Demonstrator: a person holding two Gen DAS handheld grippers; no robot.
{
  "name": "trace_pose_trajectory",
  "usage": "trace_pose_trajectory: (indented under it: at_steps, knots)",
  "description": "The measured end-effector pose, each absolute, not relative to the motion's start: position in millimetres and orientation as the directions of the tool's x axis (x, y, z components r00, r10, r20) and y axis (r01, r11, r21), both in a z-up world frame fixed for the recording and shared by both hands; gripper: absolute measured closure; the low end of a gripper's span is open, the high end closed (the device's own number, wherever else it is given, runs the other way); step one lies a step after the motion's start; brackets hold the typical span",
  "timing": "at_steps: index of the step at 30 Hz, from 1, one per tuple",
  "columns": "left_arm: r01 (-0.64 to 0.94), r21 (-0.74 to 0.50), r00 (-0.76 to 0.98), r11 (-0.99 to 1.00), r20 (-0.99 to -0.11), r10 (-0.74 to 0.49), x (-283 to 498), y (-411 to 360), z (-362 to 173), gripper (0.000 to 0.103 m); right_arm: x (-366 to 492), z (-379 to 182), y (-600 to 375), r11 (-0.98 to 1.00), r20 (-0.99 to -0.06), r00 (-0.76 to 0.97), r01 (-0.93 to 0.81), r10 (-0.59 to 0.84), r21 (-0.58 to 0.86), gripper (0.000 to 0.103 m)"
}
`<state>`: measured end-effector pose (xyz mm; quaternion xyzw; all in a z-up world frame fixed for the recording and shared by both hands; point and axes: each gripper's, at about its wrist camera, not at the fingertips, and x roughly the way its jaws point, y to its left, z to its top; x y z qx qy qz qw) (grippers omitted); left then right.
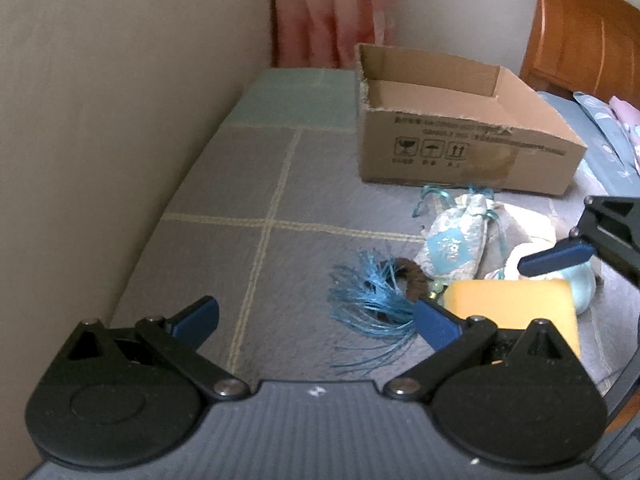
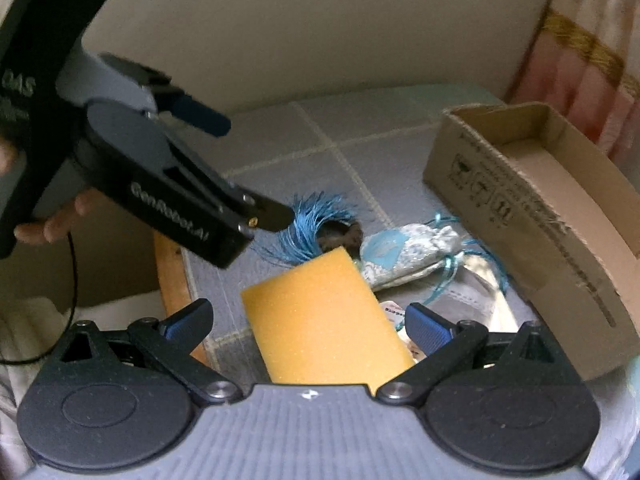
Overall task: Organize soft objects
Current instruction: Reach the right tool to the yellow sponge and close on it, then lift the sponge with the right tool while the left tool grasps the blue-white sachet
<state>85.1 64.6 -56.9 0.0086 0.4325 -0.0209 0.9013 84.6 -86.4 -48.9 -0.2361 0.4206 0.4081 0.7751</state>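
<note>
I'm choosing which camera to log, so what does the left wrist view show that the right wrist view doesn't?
Only the left wrist view shows the wooden headboard and the pillows beyond the cardboard box.

Only the right wrist view shows the hand holding the left gripper.

Both show the box, the yellow sponge, the blue tassel, the embroidered pouch and the curtain. Both grippers are open, the right gripper above the sponge.
</note>
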Motion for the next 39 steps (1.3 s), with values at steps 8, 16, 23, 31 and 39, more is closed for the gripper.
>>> trace_pose_trajectory:
  at_steps: [8,16,23,31,39]
  knots:
    - [0.031,-0.002,0.619,1.000,-0.785,-0.021,89.0,67.5,-61.0,0.001,81.6,-62.7,-87.0,0.516,-0.861,0.326,-0.852,0.390,-0.089,0.019]
    - [0.015,-0.007,0.642,1.000,-0.766,-0.015,82.5,73.3,-52.0,0.001,84.2,-45.4,-96.3,0.573,-0.824,0.380,-0.816,0.421,-0.084,0.022]
    - [0.007,-0.011,0.655,1.000,-0.756,-0.013,77.1,79.8,-46.7,0.001,77.7,-23.7,-97.7,0.611,-0.793,0.432,-0.785,0.429,-0.097,0.022]
    - [0.064,-0.019,0.685,0.998,-0.726,-0.058,75.0,69.7,-48.4,0.001,80.4,0.3,-129.2,0.760,-0.762,0.523,-0.647,0.382,-0.063,0.022]
    - [0.188,-0.003,0.722,0.982,-0.677,-0.140,79.0,44.8,-53.7,0.001,81.4,6.6,-177.1,0.904,-0.748,0.612,-0.425,0.258,-0.036,0.022]
